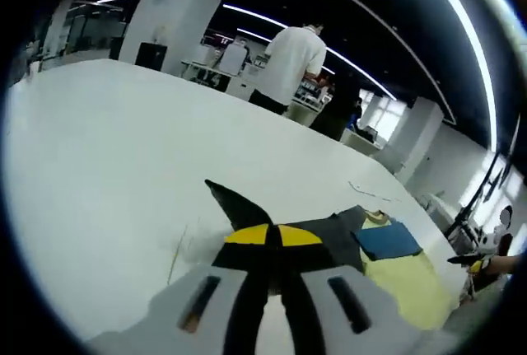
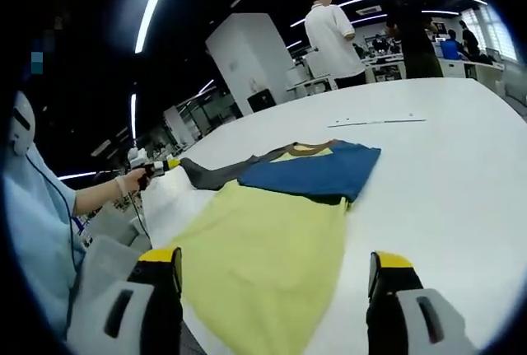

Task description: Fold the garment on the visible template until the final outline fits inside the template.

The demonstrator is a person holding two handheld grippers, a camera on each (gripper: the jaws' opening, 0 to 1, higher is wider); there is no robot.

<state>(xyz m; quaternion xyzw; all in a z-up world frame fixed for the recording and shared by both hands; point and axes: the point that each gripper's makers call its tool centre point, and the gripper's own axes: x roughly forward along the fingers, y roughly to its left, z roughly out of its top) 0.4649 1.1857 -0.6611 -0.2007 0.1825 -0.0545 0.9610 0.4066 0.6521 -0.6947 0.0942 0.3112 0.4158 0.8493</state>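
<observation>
A yellow, blue & dark grey shirt (image 2: 272, 240) lay spread on a wide white table (image 2: 445, 165), partly folded: the blue panel (image 2: 317, 170) lay across the upper part, the yellow body ran toward the table's near edge, and a dark grey sleeve (image 2: 210, 172) stretched out to the left side of the right gripper view.

The left gripper (image 1: 272, 244) had its jaws pressed together on the dark grey sleeve tip (image 1: 235, 203), which stuck up past the yellow-tipped jaws. In the right gripper view this gripper (image 2: 156, 165) appeared small at the far left, in a gloved hand (image 2: 130, 180), at the sleeve's end.

The right gripper (image 2: 276, 268) had jaws spread wide, nothing between them, hanging over the yellow hem near the table's edge.

Open room: bare white tabletop stretched well beyond the shirt on the far & right sides. No template outline could be made out. A person in a white top (image 1: 292, 58) stood past the far table edge, by desks.
</observation>
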